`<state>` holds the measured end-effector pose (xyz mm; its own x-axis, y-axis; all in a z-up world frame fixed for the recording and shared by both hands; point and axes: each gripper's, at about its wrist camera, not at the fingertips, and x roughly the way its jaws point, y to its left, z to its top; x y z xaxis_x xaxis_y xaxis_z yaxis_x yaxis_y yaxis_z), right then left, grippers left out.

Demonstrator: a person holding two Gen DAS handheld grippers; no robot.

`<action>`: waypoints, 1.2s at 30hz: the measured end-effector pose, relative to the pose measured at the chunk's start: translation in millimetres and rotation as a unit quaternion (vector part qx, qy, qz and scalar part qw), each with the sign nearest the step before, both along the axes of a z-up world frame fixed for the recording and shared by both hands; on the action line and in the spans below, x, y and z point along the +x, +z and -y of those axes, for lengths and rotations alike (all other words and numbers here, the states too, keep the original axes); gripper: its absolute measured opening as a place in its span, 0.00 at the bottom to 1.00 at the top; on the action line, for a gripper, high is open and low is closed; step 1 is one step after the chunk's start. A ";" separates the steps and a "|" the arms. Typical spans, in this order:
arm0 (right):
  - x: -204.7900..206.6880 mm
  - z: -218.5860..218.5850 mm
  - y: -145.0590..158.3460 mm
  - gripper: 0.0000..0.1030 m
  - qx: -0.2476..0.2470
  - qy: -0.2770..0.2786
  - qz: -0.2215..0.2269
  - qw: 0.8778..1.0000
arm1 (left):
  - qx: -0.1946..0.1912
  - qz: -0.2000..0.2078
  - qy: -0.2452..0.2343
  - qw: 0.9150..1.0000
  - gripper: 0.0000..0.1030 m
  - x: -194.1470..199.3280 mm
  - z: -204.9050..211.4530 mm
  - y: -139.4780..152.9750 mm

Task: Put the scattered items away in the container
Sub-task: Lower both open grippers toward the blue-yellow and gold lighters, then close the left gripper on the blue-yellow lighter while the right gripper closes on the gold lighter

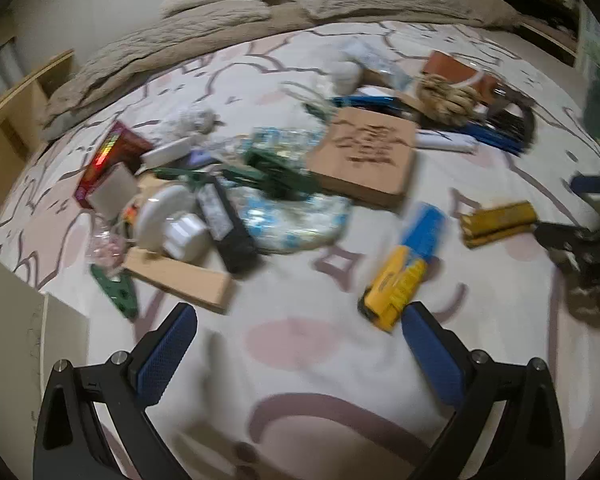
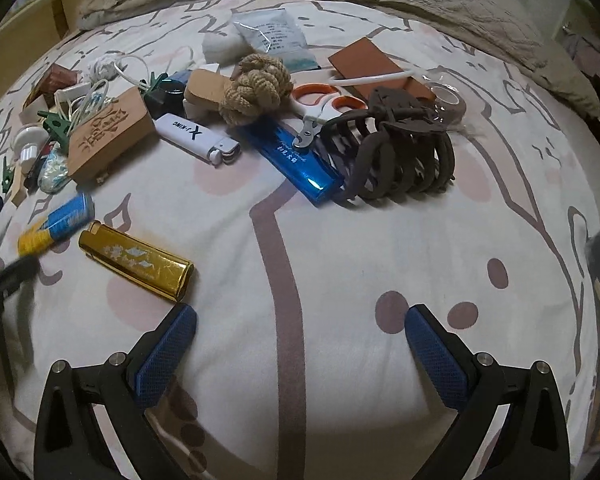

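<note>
Both grippers hovering wide open and empty over a cluttered patterned bedsheet (image 2: 340,272).

In the right wrist view, a gold rectangular lighter (image 2: 136,262) is lying at lower left, just beyond the right gripper (image 2: 300,324); a white lighter (image 2: 198,139), blue shiny case (image 2: 296,160) and brown plastic hair claw (image 2: 396,152) are sitting upper centre. The left gripper (image 1: 298,322) is gaping beside a yellow-and-blue tube (image 1: 406,266).

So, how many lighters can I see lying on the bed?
3: the gold lighter nearest the right gripper, the white lighter beside the wooden box, the blue lighter against the brown hair claw. The clutter may hide more.
</note>
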<state>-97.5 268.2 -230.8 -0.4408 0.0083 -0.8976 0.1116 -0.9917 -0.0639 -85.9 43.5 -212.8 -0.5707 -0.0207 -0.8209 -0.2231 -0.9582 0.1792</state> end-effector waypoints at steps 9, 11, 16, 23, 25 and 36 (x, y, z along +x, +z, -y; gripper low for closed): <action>6.2 2.7 1.5 1.00 0.001 -0.012 -0.005 1.000 | 0.011 0.003 0.044 0.999 1.00 -12.2 25.6 -1.6; 3.8 2.9 6.0 1.00 -0.018 -0.016 0.004 1.000 | 0.019 0.004 0.036 0.999 1.00 -8.8 25.1 1.2; -2.7 14.5 18.5 1.00 -0.095 -0.018 0.007 0.995 | 0.040 0.010 0.007 0.999 1.00 -1.9 14.1 5.6; -21.2 38.2 21.0 1.00 -0.136 -0.047 0.021 0.989 | 0.053 0.019 -0.023 0.998 1.00 5.1 -7.2 1.5; -26.5 45.8 15.7 1.00 -0.134 -0.049 0.030 0.989 | 0.063 0.026 -0.030 0.997 1.00 6.1 -12.5 -2.5; -41.3 66.4 4.8 1.00 -0.087 -0.039 0.039 0.995 | 0.090 0.025 -0.028 0.995 1.00 4.5 -17.5 -7.5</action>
